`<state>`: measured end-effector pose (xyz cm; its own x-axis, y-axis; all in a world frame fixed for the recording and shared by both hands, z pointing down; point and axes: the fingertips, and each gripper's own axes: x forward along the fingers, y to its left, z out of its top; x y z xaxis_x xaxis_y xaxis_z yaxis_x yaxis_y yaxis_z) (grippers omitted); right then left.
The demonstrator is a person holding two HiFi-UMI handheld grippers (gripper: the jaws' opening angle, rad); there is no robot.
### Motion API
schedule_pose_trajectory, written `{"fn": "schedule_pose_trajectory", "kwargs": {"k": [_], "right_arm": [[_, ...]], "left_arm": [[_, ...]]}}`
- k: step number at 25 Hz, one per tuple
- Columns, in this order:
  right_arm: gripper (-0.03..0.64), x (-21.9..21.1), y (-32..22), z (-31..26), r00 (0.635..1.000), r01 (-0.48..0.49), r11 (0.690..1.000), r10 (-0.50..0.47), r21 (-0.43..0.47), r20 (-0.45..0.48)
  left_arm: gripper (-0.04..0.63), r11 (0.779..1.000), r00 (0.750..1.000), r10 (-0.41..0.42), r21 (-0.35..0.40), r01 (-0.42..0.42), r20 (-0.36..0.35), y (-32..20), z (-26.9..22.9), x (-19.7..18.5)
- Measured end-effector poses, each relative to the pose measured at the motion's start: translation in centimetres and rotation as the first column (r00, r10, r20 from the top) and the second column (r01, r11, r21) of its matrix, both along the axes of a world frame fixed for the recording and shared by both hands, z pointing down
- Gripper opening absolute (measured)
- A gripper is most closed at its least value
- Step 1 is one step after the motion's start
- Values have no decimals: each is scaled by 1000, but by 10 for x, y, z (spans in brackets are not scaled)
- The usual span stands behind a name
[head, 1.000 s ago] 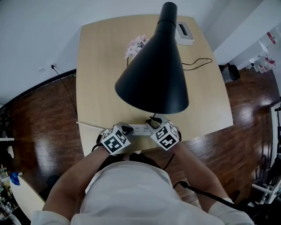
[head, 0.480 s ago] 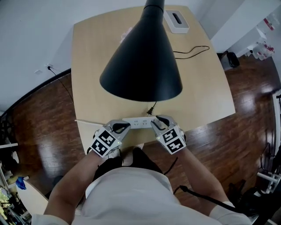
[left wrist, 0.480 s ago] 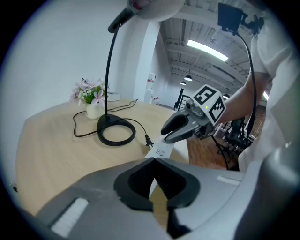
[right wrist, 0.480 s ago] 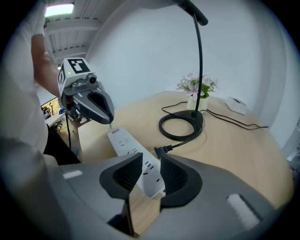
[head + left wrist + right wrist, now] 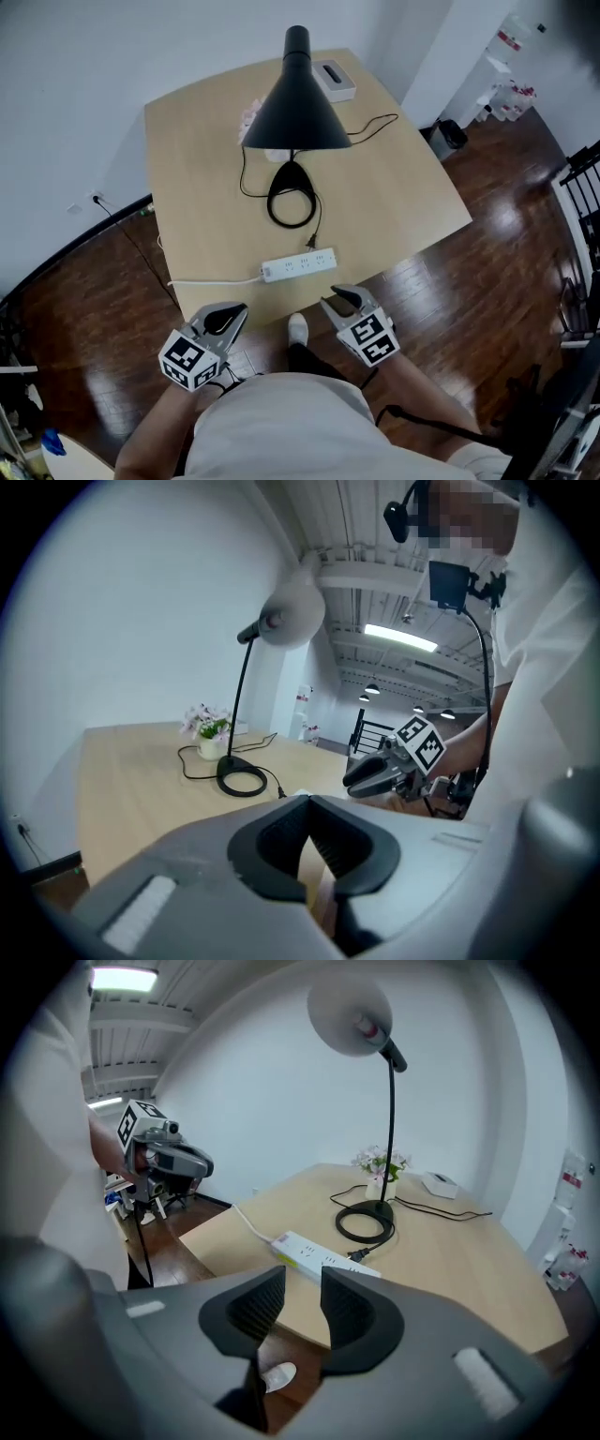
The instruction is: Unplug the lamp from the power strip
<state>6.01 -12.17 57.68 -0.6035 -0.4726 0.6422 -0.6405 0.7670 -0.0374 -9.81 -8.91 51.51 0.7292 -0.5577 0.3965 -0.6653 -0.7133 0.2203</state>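
Lamp shade (image 5: 298,117) mostly covering the flowers (image 5: 247,116)

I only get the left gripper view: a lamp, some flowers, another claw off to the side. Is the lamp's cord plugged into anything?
Observer: No. The right gripper view shows the plug lying loose on the table right by the white power strip, with its prongs bare.
Operator: Is that other claw holding something?
Observer: Nothing. Its own view shows the right claw with its jaws apart and only table edge and floor between them.
Operator: Where do the two claws sit, seen from above?
Observer: The head view shows the left claw and the right one both off the table's near edge, over the dark wood floor.
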Motion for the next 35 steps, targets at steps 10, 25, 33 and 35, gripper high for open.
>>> {"fn": "schedule_pose_trajectory", "kwargs": {"k": [10, 25, 33, 35], "right_arm": [[117, -51, 166, -53, 997, -73, 996, 72, 49, 17], [118, -36, 316, -113, 994, -61, 994, 53, 88, 95], [118, -5, 395, -121, 989, -6, 995, -9, 98, 150], [118, -1, 411, -121, 986, 3, 995, -19, 98, 164]], "left_arm": [[3, 987, 997, -17, 158, 30, -81, 163, -68, -85], [4, 961, 998, -25, 273, 42, -65, 287, -112, -65], [4, 965, 996, -56, 251, 71, -67, 358, -124, -15], [4, 968, 996, -62, 238, 76, -66, 376, -124, -8]]}}
